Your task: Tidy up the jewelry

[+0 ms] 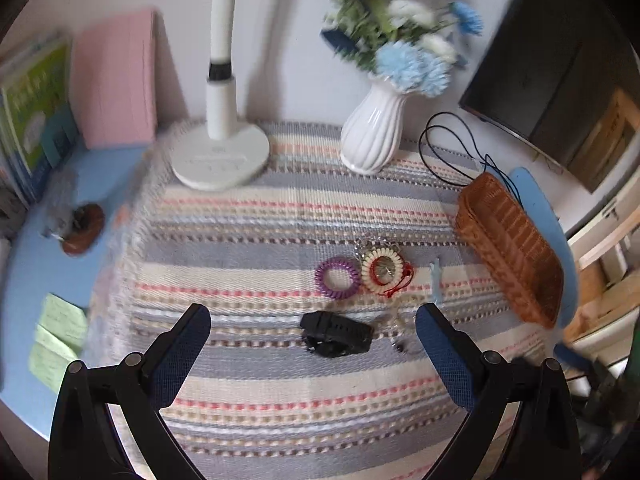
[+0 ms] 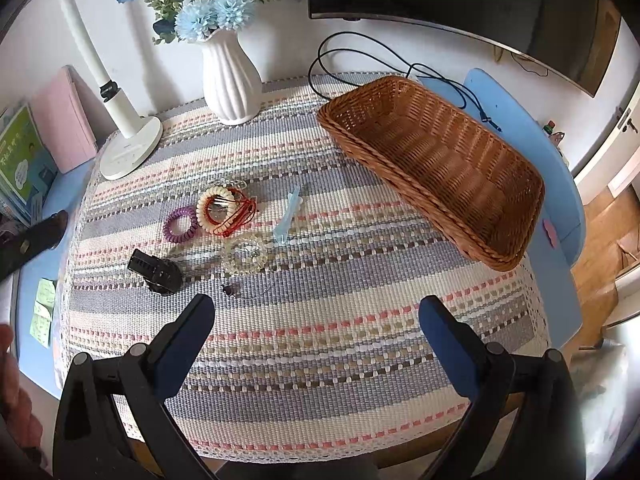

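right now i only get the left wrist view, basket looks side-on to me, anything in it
Observer: No. The right wrist view looks down into the wicker basket and it holds nothing.
Operator: theres something pale right of the black watch, what is it
Observer: A clear spiral hair tie, lying flat on the striped cloth, apart from the black watch.
Operator: is the right gripper carrying anything
Observer: No, the right gripper is open over bare cloth, nothing between its fingers.
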{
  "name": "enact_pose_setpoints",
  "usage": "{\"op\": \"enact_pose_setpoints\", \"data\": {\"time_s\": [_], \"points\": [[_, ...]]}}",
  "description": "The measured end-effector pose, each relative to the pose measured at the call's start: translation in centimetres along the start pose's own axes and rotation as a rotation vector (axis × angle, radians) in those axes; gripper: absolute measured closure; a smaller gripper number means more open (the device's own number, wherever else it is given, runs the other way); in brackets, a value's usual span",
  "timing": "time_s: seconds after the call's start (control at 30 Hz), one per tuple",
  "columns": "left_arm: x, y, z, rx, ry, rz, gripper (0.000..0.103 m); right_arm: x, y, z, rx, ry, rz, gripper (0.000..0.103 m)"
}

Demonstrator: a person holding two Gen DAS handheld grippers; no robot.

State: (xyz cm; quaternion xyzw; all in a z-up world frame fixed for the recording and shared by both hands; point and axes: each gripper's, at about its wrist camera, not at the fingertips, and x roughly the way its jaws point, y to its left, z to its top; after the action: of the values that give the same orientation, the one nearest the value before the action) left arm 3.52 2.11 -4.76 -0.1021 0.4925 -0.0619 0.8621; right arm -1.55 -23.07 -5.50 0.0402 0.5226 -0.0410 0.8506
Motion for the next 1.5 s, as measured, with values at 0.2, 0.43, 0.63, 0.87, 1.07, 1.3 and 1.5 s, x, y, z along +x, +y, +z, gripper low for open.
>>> {"op": "enact_pose_setpoints", "data": {"time_s": [0.2,0.43,0.63,0.87,1.07,1.3,1.5], "points": [[5.8,-1.3,0.2,-0.023,0.080,0.025,0.001,0.5,-0.2,-0.1,-0.009,0.018,0.003,0.001],[9.0,-0.9,-1.6,-0.002,0.176,0.112,0.006,1.1,-0.9,-0.2,-0.006,0.037,-0.007,0.001],[7.4,3.2,-5.0,-0.072,0.215,0.118,0.006,1.6,-1.4,0.0,0.013,0.044,-0.002,0.001],[5.1,2.6,-3.1,-0.107,0.095,-0.005,0.006,2.5,0.3,-0.1,-0.015,0.068,0.020,0.001],[9.3,-1.4,-1.9,0.012,0.129,0.107,0.008,2.7,1.8,-0.6,-0.068,0.079,0.032,0.001],[7.1,3.8,-4.8,-0.080,0.155,0.103,0.012,2.9,1.1,-0.9,-0.061,0.082,0.022,0.001],[6.3,10.0,-6.1,-0.214,0.135,0.091,0.013,3.7,1.5,-0.8,-0.061,0.100,0.034,0.001]]}}
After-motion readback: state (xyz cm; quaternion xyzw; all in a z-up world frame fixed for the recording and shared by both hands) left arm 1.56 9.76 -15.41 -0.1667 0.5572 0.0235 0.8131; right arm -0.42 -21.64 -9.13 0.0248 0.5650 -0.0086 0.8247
